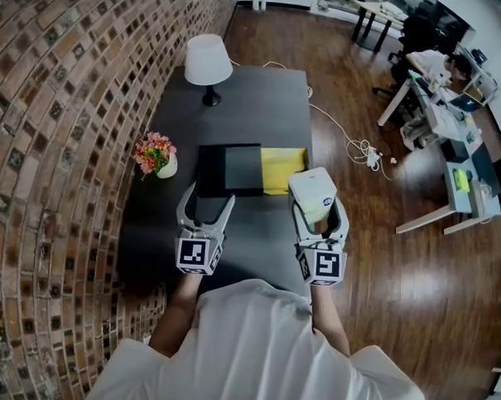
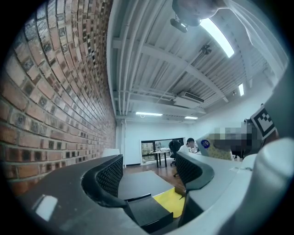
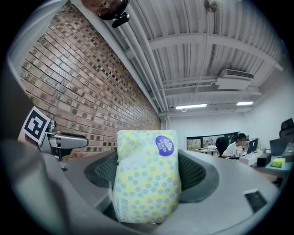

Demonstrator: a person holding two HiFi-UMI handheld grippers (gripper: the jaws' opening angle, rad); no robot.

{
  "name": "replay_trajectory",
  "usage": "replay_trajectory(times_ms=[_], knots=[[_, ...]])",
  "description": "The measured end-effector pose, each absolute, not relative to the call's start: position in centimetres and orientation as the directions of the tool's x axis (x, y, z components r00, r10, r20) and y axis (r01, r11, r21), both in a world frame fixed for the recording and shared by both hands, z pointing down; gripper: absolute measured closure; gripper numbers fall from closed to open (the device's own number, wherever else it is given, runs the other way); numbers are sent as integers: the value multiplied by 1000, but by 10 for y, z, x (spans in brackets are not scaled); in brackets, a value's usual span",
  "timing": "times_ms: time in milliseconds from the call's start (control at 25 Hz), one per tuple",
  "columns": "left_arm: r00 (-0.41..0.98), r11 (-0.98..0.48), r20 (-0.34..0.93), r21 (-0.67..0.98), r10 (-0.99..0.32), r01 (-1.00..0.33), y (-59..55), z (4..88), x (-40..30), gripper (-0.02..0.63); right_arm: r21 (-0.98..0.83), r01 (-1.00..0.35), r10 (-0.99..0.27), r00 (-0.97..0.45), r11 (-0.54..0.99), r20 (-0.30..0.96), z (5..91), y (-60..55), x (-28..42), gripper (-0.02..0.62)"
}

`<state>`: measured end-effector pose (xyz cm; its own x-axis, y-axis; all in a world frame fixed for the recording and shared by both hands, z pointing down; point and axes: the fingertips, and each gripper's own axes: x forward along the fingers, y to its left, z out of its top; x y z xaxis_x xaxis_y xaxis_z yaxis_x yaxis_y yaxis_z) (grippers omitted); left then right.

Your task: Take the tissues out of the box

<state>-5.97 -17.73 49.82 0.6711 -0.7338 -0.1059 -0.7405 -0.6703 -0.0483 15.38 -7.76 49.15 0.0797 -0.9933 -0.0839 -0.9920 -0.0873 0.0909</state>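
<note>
A pack of tissues [image 3: 147, 176], pale with yellow and blue dots and a round blue label, stands upright between the jaws of my right gripper [image 3: 148, 172], which is shut on it. From the head view the pack [image 1: 313, 194] is lifted above the dark table [image 1: 263, 96] with the right gripper [image 1: 320, 216] around it. The black box [image 1: 229, 169] lies open on the table, its yellow inside [image 1: 282, 168] showing beside the lid. My left gripper [image 1: 205, 208] hovers open near the box's front edge, nothing between its fingers. The left gripper view shows the box [image 2: 147, 211] below the open gripper [image 2: 149, 176].
A white lamp [image 1: 208, 62] stands at the table's far end. A small pot of flowers [image 1: 156, 155] sits by the brick wall [image 1: 63, 129] on the left. A white cable [image 1: 352, 141] runs across the wooden floor on the right, where desks [image 1: 441, 112] and chairs stand.
</note>
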Motion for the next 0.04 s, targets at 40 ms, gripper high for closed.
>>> replay_trajectory(times_ms=[40], knots=[[669,-668,-108,-50,-735,-742,-178,496,-60,258,94,-992,-993,81,-89,-86,490,-78,154,204]])
